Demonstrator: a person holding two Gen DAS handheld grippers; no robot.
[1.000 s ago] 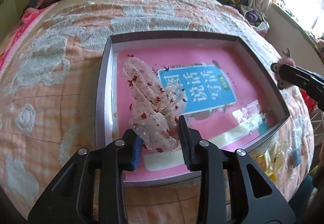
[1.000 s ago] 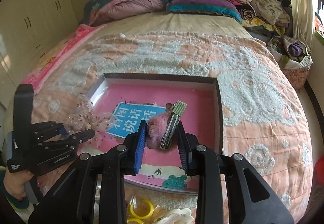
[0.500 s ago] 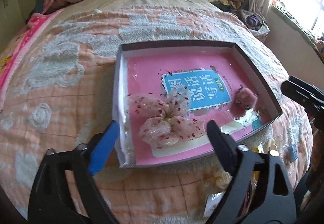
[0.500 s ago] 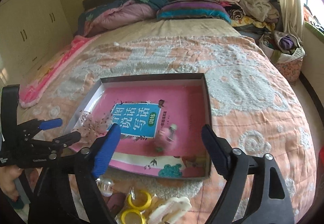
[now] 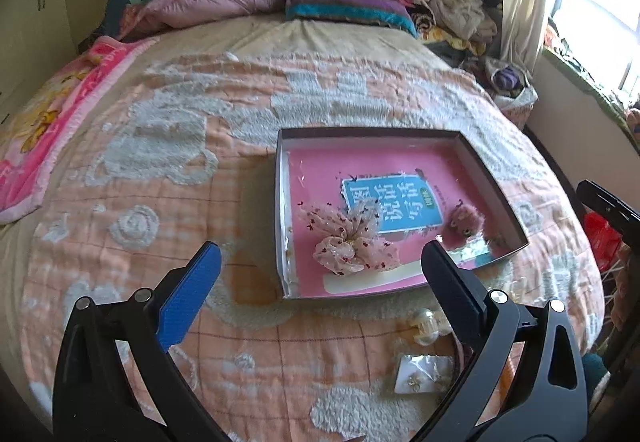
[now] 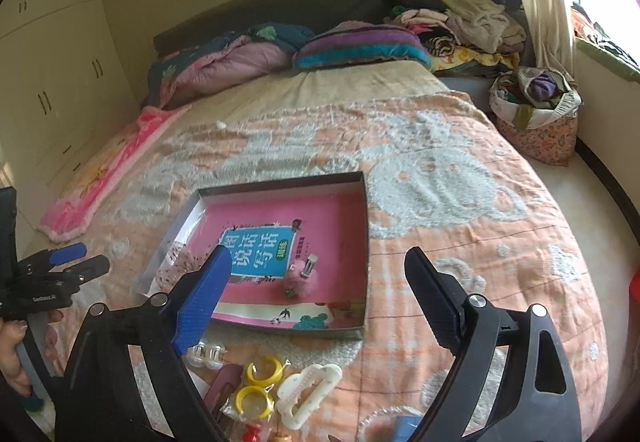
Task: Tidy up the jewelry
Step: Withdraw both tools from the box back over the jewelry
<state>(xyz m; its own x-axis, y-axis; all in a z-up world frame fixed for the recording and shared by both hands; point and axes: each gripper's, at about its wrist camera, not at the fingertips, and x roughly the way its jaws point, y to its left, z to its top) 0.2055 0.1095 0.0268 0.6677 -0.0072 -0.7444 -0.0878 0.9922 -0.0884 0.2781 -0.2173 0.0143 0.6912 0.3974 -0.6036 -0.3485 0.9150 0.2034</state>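
Left gripper: jaws spread wide, holding nothing. Right gripper: likewise wide, unladen. Shallow box on the bedspread: sheer bow scrunchie near its front edge; pink fuzzy clip toward the front right corner.

Left tongs and right tongs both gape wide, empty.
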